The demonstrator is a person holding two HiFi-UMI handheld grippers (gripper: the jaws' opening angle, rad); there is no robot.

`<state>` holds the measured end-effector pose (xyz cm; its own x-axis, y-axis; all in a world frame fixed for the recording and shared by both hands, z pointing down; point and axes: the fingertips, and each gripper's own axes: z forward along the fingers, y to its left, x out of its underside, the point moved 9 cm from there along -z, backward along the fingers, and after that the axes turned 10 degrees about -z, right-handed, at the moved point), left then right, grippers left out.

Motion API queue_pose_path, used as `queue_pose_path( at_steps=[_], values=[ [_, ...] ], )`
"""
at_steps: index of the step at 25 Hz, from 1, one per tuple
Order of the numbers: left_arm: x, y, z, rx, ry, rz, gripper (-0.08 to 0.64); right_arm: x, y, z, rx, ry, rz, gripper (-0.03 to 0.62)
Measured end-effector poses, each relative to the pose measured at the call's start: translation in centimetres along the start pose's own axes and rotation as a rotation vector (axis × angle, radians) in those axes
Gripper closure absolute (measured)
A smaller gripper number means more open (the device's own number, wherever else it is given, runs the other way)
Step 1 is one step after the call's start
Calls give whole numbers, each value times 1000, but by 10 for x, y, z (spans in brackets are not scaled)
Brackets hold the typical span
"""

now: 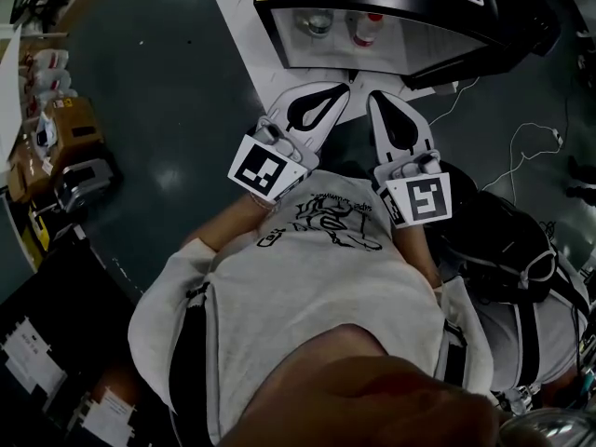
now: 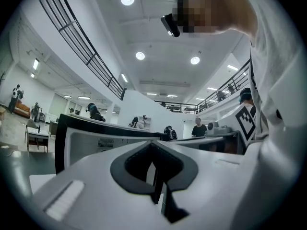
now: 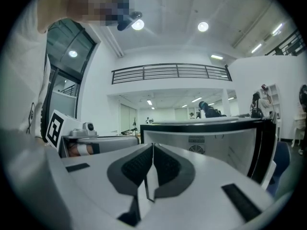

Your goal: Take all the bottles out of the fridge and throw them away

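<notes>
A small fridge (image 1: 372, 45) with a black frame and a white inside stands open at the top of the head view. Inside it stand two bottles, one with a pale cap (image 1: 318, 23) and one with a red cap (image 1: 365, 28). My left gripper (image 1: 343, 89) and right gripper (image 1: 376, 99) are side by side in front of my chest and point at the fridge, a short way from its opening. Both are shut with nothing between their jaws. The left gripper (image 2: 152, 145) view and the right gripper (image 3: 152, 146) view show the fridge's frame (image 2: 64, 138) (image 3: 261, 143) close ahead.
The fridge stands on a white mat (image 1: 237, 12) on the dark floor. A black backpack (image 1: 498, 236) lies at my right, with thin cables (image 1: 526, 147) beyond it. Boxes and clutter (image 1: 65, 147) line the left. Several people stand far off in the hall (image 2: 197, 127).
</notes>
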<state>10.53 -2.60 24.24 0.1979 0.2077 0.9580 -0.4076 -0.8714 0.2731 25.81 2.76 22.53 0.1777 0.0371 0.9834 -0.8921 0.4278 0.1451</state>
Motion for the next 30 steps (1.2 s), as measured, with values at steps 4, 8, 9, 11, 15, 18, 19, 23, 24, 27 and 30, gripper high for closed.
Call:
queue_pose_path(
  at_steps=[4, 8, 9, 11, 15, 18, 19, 23, 24, 27, 30],
  values=[
    [4, 4, 6, -7, 8, 1, 551, 4, -6, 3, 3, 2, -5, 583],
    [7, 3, 17, -25, 24, -11, 552, 11, -17, 4, -11, 10, -9, 583],
    [8, 2, 19, -32, 28, -14, 552, 13, -19, 5, -16, 14, -12, 583],
    [10, 2, 23, -42, 19, -3, 552, 17, -24, 5, -24, 20, -19, 583],
    [16, 5, 32, -64, 18, 2, 551, 26, -37, 8, -26, 22, -31, 581],
    [21, 9, 39, -75, 17, 13, 552, 38, -47, 12, -16, 23, -34, 581],
    [22, 11, 41, -79, 16, 17, 552, 41, -50, 13, -13, 24, -36, 581],
    [28, 21, 46, -92, 16, 25, 551, 50, -58, 20, -9, 25, -45, 581],
    [31, 23, 48, -91, 16, 25, 552, 53, -60, 22, -12, 28, -41, 581],
    [35, 28, 52, -96, 22, 35, 551, 62, -63, 26, -17, 40, -36, 581],
    [40, 33, 56, -103, 33, 35, 552, 70, -65, 30, -19, 47, -38, 580]
  ],
)
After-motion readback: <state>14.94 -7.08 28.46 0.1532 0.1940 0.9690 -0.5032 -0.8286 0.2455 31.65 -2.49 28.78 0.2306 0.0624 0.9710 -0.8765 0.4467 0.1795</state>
